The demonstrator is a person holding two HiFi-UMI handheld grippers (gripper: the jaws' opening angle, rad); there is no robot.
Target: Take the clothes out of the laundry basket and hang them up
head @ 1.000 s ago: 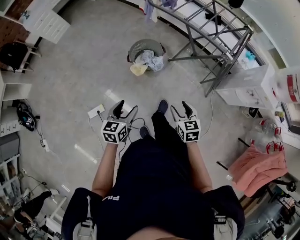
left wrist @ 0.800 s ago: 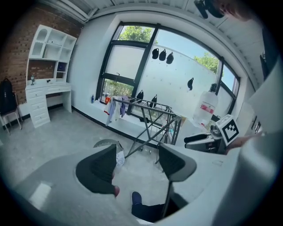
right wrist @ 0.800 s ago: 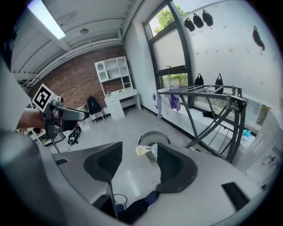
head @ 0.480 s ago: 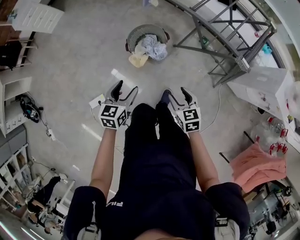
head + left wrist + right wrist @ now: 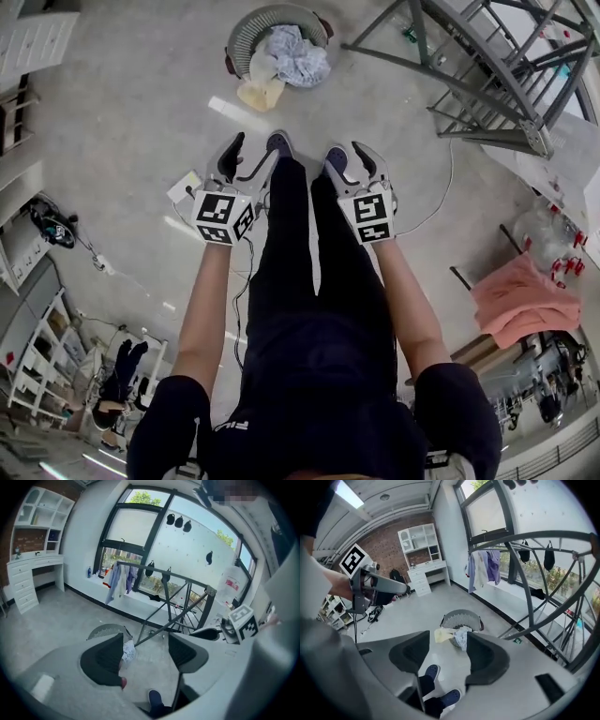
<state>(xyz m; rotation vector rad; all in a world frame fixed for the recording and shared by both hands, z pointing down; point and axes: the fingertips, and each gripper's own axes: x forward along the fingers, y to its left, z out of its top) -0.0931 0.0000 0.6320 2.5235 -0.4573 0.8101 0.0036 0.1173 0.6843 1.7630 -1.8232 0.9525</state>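
shirt (image 5: 309,412): had small white lettering on its left side, upside down from the head view. Looked like "FIL…", couldn't swear to the rest
jug (image 5: 230,585): had a red label, way too blurry to read
everything else: no readable text

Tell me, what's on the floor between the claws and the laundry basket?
Just bare grey floor with a glare streak, in the head view. The left claw and right claw are open and empty. A yellow cloth droops over the laundry basket.
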